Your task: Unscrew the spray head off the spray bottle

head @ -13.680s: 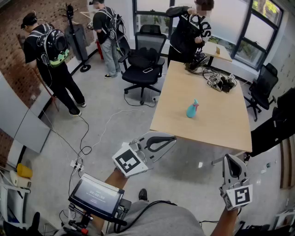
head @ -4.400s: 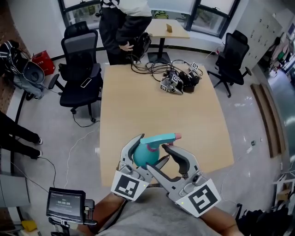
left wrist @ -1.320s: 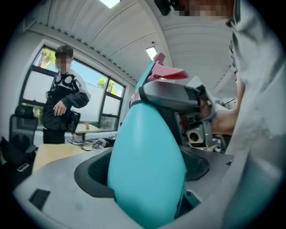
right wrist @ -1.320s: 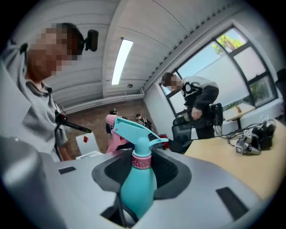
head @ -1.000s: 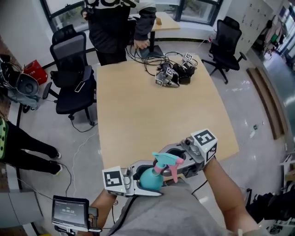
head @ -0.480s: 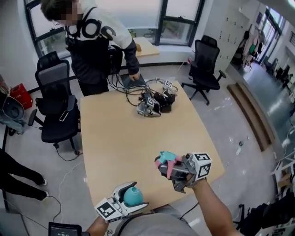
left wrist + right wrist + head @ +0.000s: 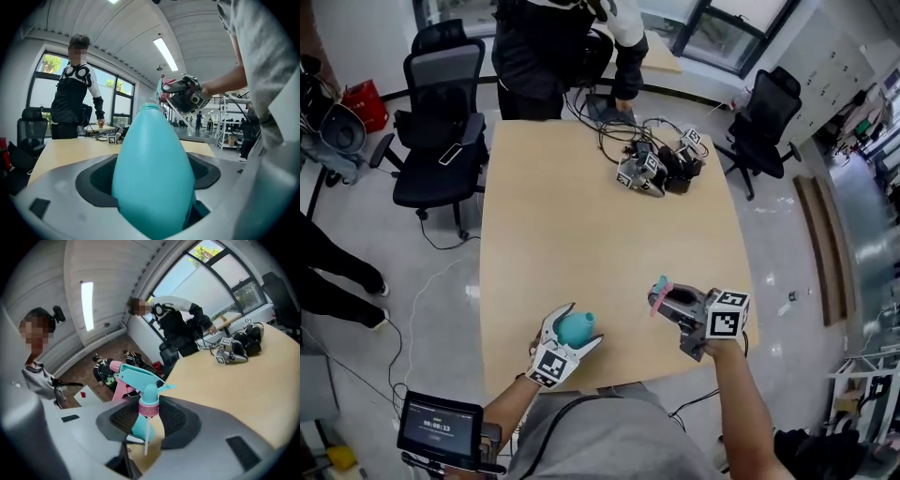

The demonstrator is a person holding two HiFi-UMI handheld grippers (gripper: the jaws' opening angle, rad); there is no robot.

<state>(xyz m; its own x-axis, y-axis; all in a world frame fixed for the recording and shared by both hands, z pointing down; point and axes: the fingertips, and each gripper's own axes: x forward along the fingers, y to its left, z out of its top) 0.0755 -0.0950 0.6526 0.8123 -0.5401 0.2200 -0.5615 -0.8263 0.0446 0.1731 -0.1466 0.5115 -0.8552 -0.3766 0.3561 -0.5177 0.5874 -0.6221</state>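
The teal bottle (image 7: 576,328) has no head on it and sits between the jaws of my left gripper (image 7: 567,330), which is shut on it near the table's front edge (image 7: 581,380). In the left gripper view the bottle (image 7: 152,173) fills the space between both pads. My right gripper (image 7: 668,302) is shut on the separate spray head (image 7: 659,292), held above the table to the bottle's right. In the right gripper view the spray head (image 7: 140,378) is teal with a pink collar and trigger, and its white dip tube (image 7: 146,437) hangs free.
A heap of marker-cubed grippers and cables (image 7: 661,164) lies at the table's far end, where a person (image 7: 562,47) leans over. Office chairs stand at the left (image 7: 441,141) and the far right (image 7: 769,122). A tablet (image 7: 439,427) hangs by my left side.
One second ago the head sat on the bottle with both grippers close together. Now the right gripper has carried the head off to the right; the left still holds the bottle.
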